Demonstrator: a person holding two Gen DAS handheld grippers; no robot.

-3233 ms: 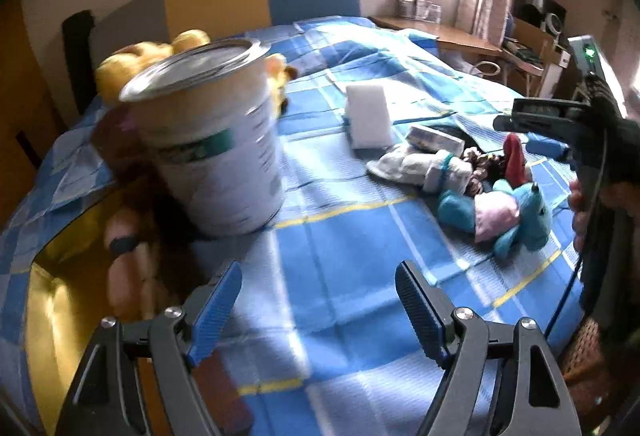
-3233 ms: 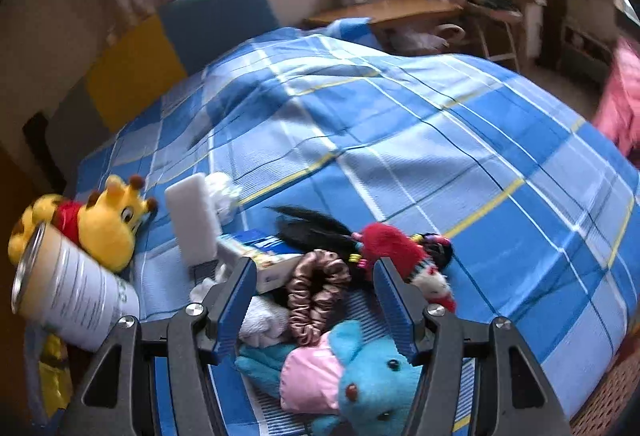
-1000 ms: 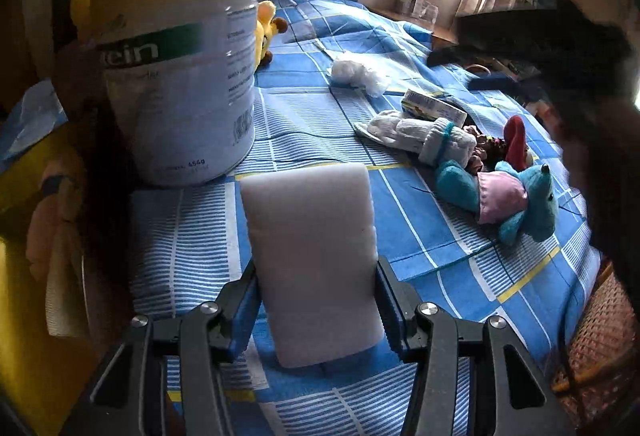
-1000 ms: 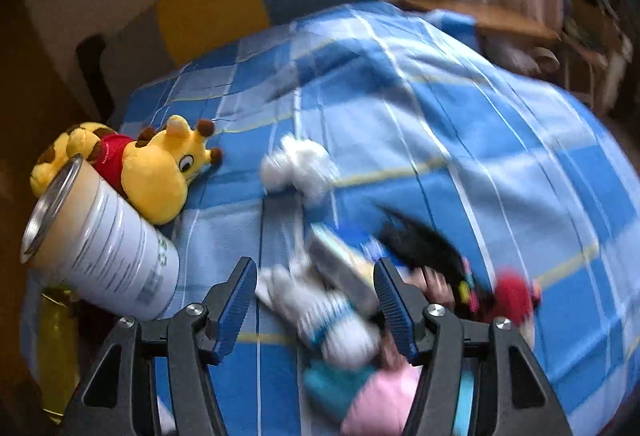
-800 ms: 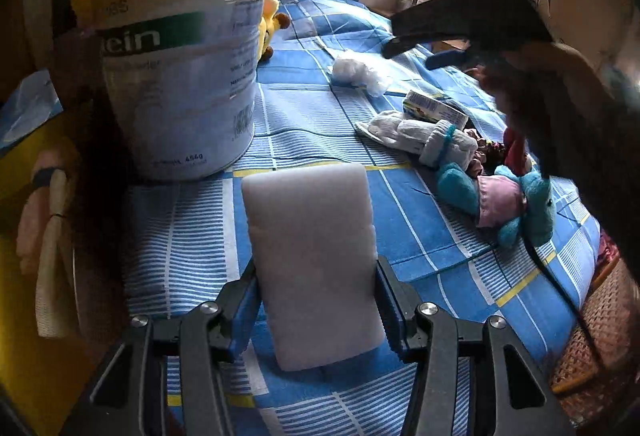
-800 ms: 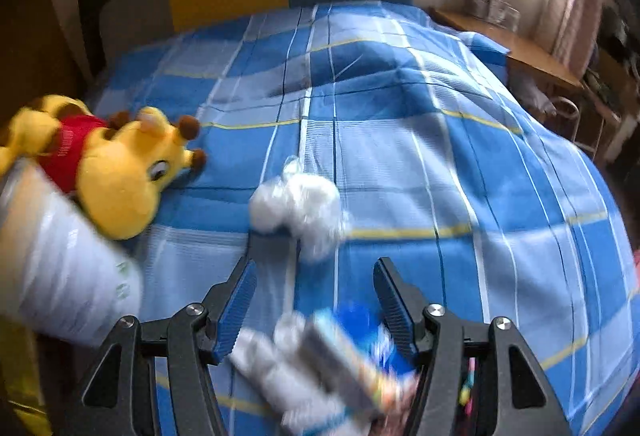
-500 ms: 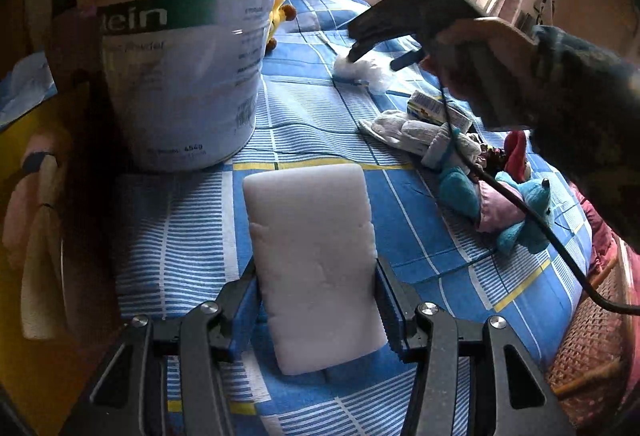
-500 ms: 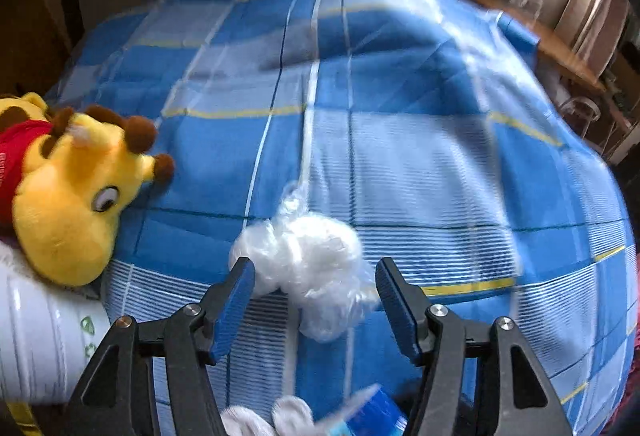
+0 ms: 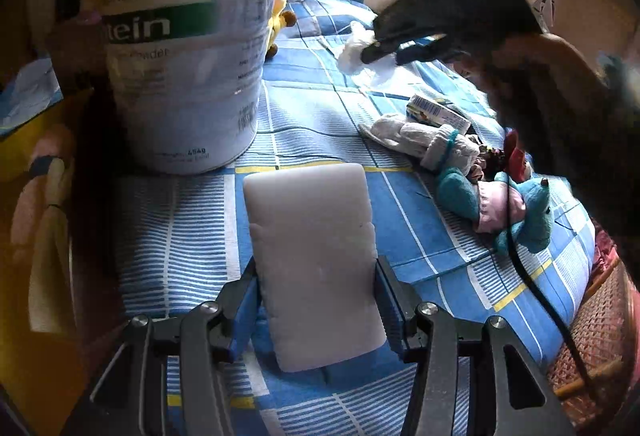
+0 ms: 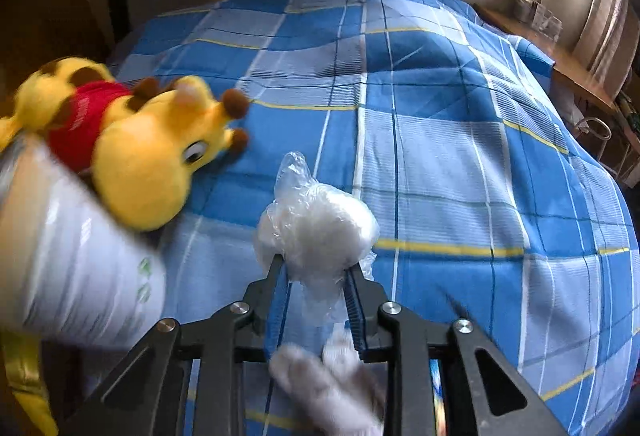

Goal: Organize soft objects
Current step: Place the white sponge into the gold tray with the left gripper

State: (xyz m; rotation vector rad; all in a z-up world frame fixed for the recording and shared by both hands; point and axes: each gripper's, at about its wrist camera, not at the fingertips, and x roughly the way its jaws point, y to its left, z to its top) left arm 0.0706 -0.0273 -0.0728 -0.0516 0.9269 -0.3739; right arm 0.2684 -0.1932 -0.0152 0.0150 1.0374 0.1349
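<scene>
Right wrist view: the crumpled plastic bag [image 10: 316,224] on the bed [image 10: 460,156] is now pinched in the right gripper [image 10: 316,300], which half a second ago only straddled it, jaws wide. Giraffe plush [image 10: 140,148] sits just left. Left gripper [image 9: 316,300] still clamps the white sponge [image 9: 316,256], near the protein tin [image 9: 188,52].
</scene>
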